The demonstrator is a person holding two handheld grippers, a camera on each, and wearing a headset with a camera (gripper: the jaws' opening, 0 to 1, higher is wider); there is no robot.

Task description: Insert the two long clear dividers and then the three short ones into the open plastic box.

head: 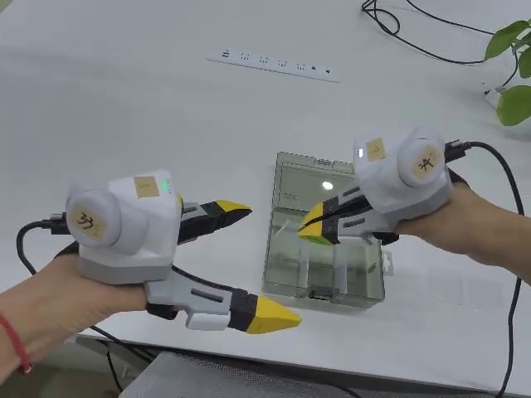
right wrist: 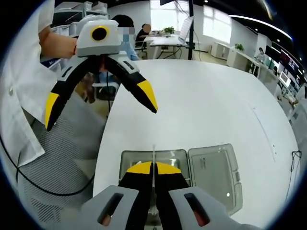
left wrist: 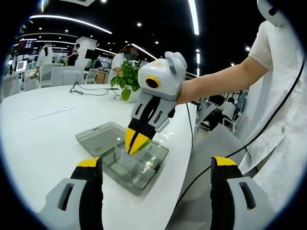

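Observation:
The clear plastic box lies open on the white table, its lid folded flat behind it. My right gripper hovers over the box, shut on a thin clear divider that I see edge-on, rising from between the yellow tips above the box. My left gripper is open with nothing between its jaws, just left of the box. In the left gripper view the right gripper points down into the box. Clear upright pieces seem to stand inside the box; I cannot tell how many.
A white power strip lies at the back of the table, with black cables and a green plant at the far right. The table's front edge runs just below the box. People sit at desks in the background.

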